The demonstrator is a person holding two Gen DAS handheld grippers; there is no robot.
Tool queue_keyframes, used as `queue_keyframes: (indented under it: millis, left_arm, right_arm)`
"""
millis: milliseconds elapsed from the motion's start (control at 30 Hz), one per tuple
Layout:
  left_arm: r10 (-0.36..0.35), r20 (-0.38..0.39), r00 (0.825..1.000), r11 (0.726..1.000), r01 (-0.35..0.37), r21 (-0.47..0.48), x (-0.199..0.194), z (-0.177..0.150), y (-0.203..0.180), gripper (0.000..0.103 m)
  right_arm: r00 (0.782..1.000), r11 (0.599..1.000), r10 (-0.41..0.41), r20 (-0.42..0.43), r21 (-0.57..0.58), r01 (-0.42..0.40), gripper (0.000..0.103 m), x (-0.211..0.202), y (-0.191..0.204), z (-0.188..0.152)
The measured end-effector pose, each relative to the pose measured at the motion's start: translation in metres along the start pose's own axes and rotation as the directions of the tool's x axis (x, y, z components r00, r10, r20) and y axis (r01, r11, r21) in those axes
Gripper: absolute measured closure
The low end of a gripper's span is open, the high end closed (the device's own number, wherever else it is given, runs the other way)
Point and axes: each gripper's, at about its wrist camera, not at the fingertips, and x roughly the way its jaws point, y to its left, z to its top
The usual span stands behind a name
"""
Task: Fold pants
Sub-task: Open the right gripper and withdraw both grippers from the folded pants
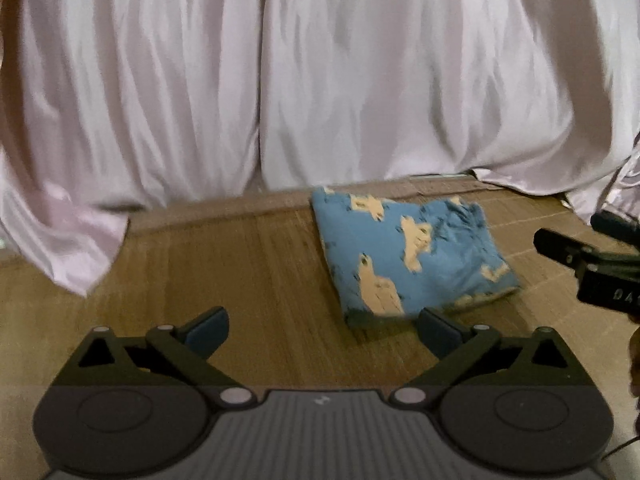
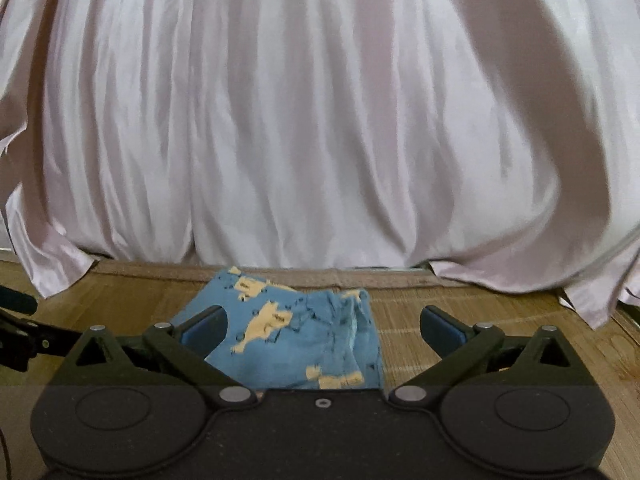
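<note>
My left gripper (image 1: pixel 323 330) and right gripper (image 2: pixel 323 328) match: black linkage arms with silver pivot screws, dark blue finger pads (image 1: pixel 208 330), and grey bodies with two round discs. The left body is ribbed; the right has a small centre screw.

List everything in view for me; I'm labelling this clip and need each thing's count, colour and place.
pants: one, blue with tan print, folded into a compact stack on the mat, ahead of both grippers
mat: one, brown woven, covering the floor
curtain: pale pink drapes, hanging behind the mat, hems reaching it
left gripper: one, black with blue pads, open, empty, to the left of the pants
right gripper: one, black with blue pads, open, empty, over the near edge of the pants
</note>
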Motion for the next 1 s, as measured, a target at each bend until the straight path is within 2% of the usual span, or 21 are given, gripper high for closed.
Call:
queue_keyframes:
  millis: [233,400,500,633,1000]
  left_arm:
    - [-0.020,0.016,1.000,1.000,0.020,-0.003,-0.018,-0.025,0.003,0.000]
    - [-0.023,0.054,0.998,0.999,0.025,-0.039,-0.017,-0.040,0.011,0.000]
    - [-0.037,0.045,0.998,0.996,0.040,-0.081,-0.014,-0.041,0.018,0.000]
    - [-0.028,0.055,0.998,0.996,0.033,-0.088,-0.009,-0.045,0.025,0.000]
    - [-0.041,-0.021,0.999,0.990,0.038,-0.139,0.012,-0.059,0.029,0.000]
  right_arm:
    - [0.999,0.999,-0.026,-0.041,0.027,0.027,0.001,-0.026,0.008,-0.010]
    - [0.997,0.999,-0.034,-0.076,0.024,0.035,0.001,-0.034,0.019,-0.024]
    - [0.996,0.999,-0.045,-0.079,0.017,0.046,0.001,-0.041,0.026,-0.034]
    - [0.995,0.997,-0.063,-0.081,0.043,0.067,0.001,-0.047,0.030,-0.044]
    - [0.987,0.995,-0.078,-0.140,0.056,0.086,0.001,-0.032,0.028,-0.056]
